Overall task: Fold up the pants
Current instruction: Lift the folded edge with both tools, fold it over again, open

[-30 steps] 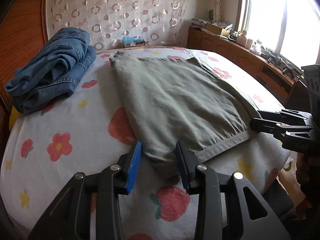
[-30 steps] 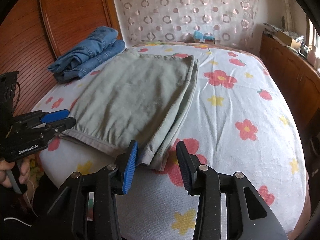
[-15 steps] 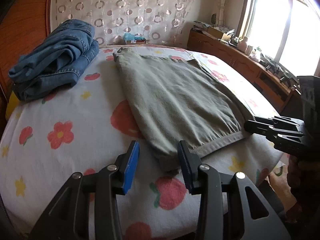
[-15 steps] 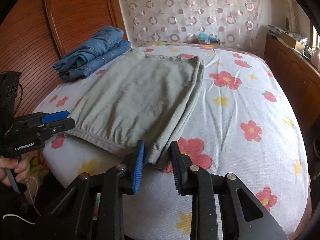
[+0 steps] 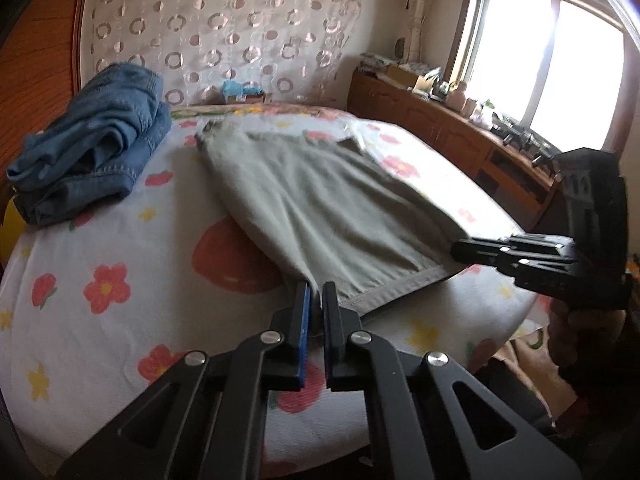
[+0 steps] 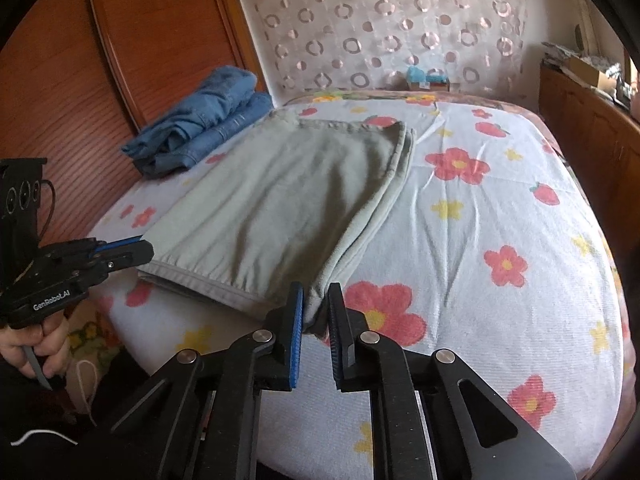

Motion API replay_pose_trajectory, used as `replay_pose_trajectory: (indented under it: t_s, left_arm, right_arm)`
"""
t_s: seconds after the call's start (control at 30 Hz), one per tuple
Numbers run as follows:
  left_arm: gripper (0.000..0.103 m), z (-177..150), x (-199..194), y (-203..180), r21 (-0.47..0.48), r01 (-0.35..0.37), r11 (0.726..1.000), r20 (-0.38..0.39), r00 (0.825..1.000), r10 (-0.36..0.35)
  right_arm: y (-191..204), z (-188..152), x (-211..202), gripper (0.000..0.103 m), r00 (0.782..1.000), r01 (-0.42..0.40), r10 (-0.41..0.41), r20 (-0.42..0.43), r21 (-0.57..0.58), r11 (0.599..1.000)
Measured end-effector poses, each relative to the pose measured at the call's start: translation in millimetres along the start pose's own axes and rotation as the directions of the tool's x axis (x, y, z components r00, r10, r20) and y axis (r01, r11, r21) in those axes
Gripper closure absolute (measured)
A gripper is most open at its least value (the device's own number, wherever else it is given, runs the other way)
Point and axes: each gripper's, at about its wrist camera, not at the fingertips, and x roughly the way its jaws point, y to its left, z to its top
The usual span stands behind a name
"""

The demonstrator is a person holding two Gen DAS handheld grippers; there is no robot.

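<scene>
Grey-green pants point(image 5: 320, 204) lie folded flat on the flowered bed sheet point(image 5: 100, 320), waistband edge toward me. My left gripper point(image 5: 316, 294) is shut on the pants' near left corner, and the cloth pulls up into a small peak there. The right wrist view has that gripper point(image 6: 145, 250) at the left, at the same corner. My right gripper point(image 6: 316, 300) has the near right corner of the pants point(image 6: 280, 200) between its pads; its jaws are closing and press on the cloth. It point(image 5: 456, 247) also reaches in from the right in the left wrist view.
Folded blue jeans point(image 5: 92, 160) point(image 6: 200, 120) sit at the bed's far left by the wooden headboard panel point(image 6: 140, 40). A wooden cabinet point(image 5: 440, 128) with clutter runs under the window on the right. A hand point(image 6: 36, 344) holds the left gripper's handle.
The left jaws have snapped shut on the pants' corner and risen a little, tugging the cloth. The right jaws have narrowed onto the other corner.
</scene>
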Motion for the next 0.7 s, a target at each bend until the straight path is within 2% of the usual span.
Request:
replay_pose_trajectory:
  t_s: [0.53, 0.7]
  left_arm:
    - [0.101, 30.3, -54.1, -23.5, 0.066, 0.071, 0.995, 0.116, 0.990, -0.079]
    - [0.101, 33.0, -57.4, -26.0, 0.081, 0.072, 0.994, 0.122, 0.989, -0.082]
  right_arm:
    - [10.9, 12.4, -67.3, 0.094, 0.992, -0.041, 0.045, 0.118, -0.032, 0.999]
    - [8.7, 11.6, -71.8, 0.094, 0.991, -0.041, 0.044, 0.122, -0.028, 0.999]
